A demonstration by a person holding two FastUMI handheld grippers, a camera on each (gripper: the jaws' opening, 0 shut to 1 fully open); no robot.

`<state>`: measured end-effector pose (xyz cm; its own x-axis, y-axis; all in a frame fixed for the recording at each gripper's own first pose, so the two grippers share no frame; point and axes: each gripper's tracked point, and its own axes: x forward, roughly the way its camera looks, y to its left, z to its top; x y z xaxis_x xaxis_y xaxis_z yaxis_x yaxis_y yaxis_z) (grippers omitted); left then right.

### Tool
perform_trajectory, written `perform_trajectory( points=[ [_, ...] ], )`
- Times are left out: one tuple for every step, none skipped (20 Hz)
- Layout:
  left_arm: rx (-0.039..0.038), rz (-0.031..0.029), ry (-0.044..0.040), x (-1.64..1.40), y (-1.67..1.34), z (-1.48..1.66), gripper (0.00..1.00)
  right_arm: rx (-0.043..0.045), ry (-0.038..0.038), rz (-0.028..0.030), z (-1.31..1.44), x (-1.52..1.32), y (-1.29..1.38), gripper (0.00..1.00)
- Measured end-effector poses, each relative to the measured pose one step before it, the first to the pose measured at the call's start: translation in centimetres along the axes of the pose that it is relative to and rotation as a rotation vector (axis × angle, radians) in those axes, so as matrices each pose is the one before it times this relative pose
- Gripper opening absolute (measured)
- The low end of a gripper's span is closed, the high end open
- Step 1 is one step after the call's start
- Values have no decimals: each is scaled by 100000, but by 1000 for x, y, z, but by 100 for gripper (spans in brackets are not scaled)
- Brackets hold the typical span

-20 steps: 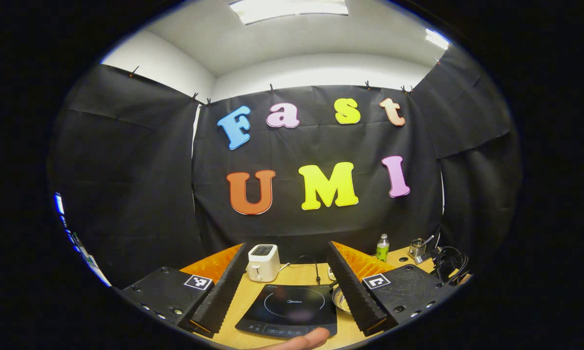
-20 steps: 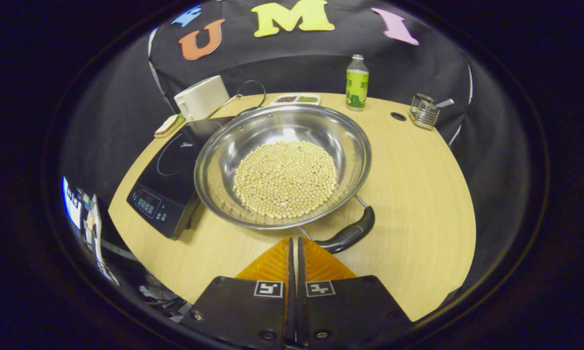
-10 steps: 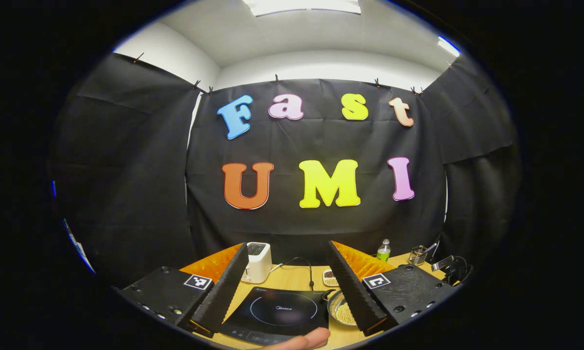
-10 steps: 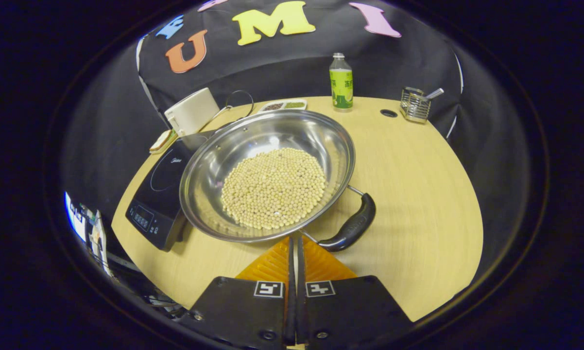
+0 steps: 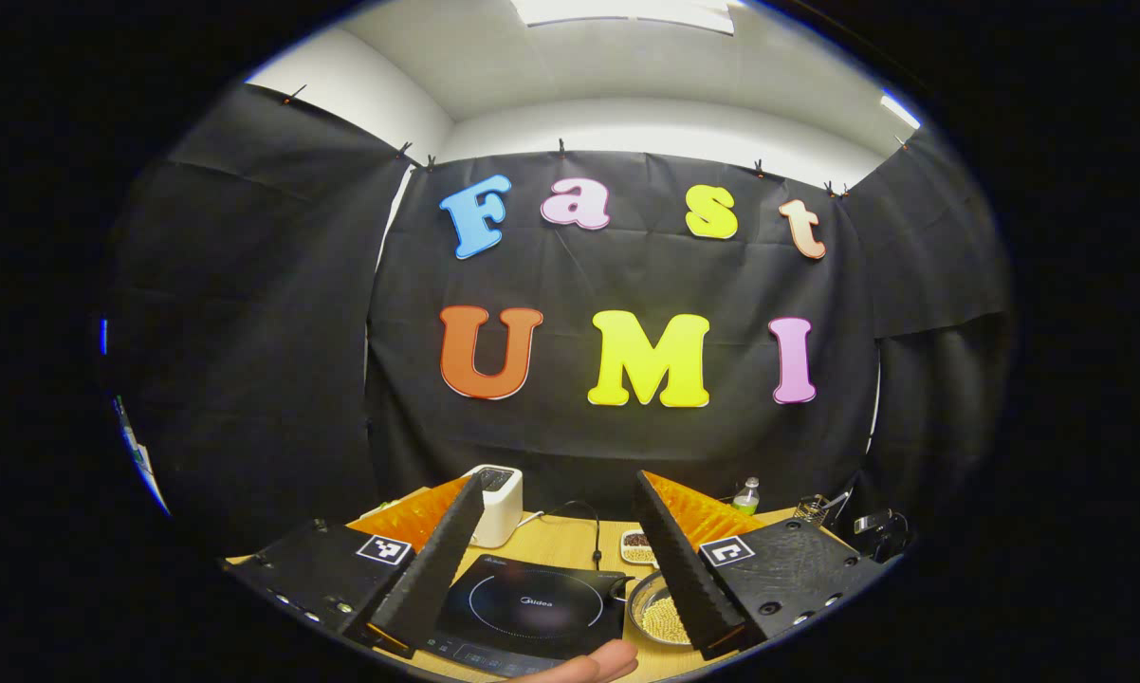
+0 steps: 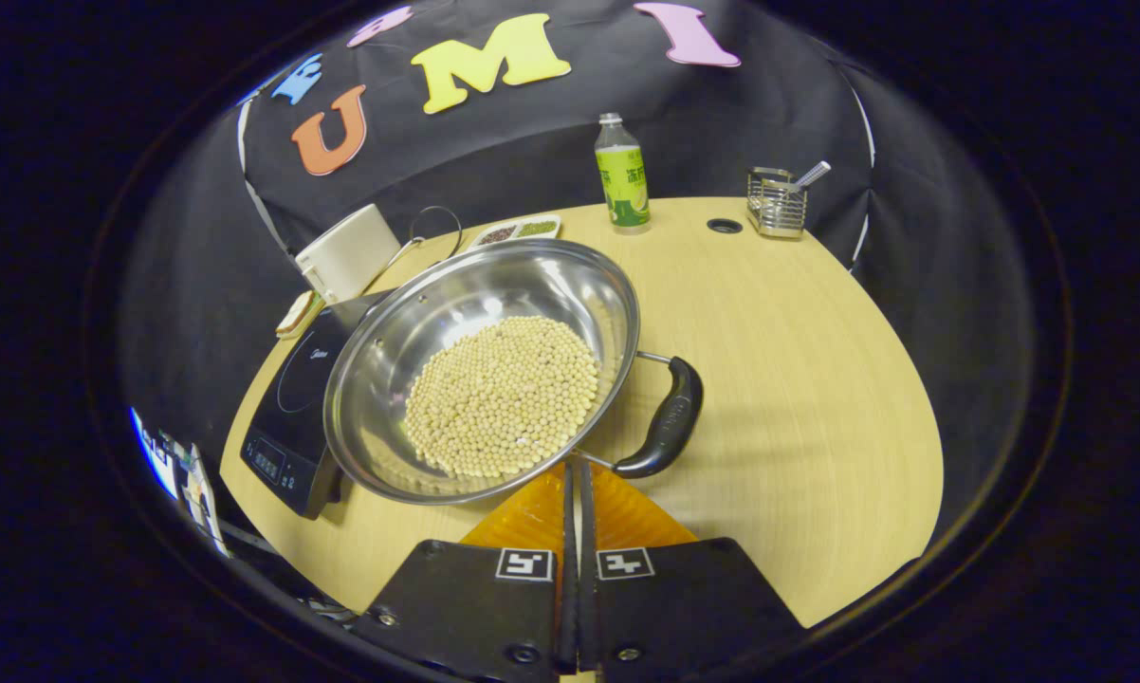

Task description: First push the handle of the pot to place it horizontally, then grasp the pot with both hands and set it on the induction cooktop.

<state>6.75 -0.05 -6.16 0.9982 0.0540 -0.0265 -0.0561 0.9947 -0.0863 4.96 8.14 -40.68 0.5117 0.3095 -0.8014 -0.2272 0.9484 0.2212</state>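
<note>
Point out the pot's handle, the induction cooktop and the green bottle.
pot's handle (image 6: 670,422): right gripper view, middle of the black grip.
induction cooktop (image 5: 532,603): left gripper view, centre of its glass top.
green bottle (image 6: 623,185): right gripper view, on its label.

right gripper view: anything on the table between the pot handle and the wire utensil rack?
Nothing. In the right gripper view the table is bare wood from the pot handle up to the wire rack, apart from a small round hole left of the rack.
</note>
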Motion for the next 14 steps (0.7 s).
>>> perform_trajectory(
  points=[
    [171,-210,1688,460,-84,-702,95,1019,21,253,184,169,-137,2],
    [237,-137,1616,255,70,-680,95,798,204,-79,212,152,-314,4],
    [150,-479,1477,443,-83,-719,95,169,155,-231,318,142,-180,1],
    [-616,-1011,1348,390,-171,-724,95,14,-207,-657,194,70,-331,4],
    [-2177,-1603,1517,444,-386,-696,95,73,-298,-660,354,171,-310,4],
    [-2047,-1791,1852,272,-432,-732,95,390,-254,-304,276,295,-239,1],
    [-919,-1149,1995,257,-204,-803,95,146,-34,-107,267,169,-186,1],
    [812,-33,1067,275,-48,-585,95,165,-174,-209,116,47,-229,4],
    [1770,455,705,512,105,-231,95,543,-246,-217,248,49,-284,4],
    [2389,268,677,270,-85,-358,95,903,114,-382,224,122,-261,4],
    [2477,154,629,228,-150,-299,95,841,74,294,199,110,-124,4],
    [1610,-412,226,71,-298,-204,95,579,216,-26,-7,203,-148,1],
    [954,-767,386,359,-387,-180,95,306,49,-852,145,256,-371,4],
    [242,-1102,515,284,-413,-310,95,332,517,-23,-26,243,-97,4]
  ],
)
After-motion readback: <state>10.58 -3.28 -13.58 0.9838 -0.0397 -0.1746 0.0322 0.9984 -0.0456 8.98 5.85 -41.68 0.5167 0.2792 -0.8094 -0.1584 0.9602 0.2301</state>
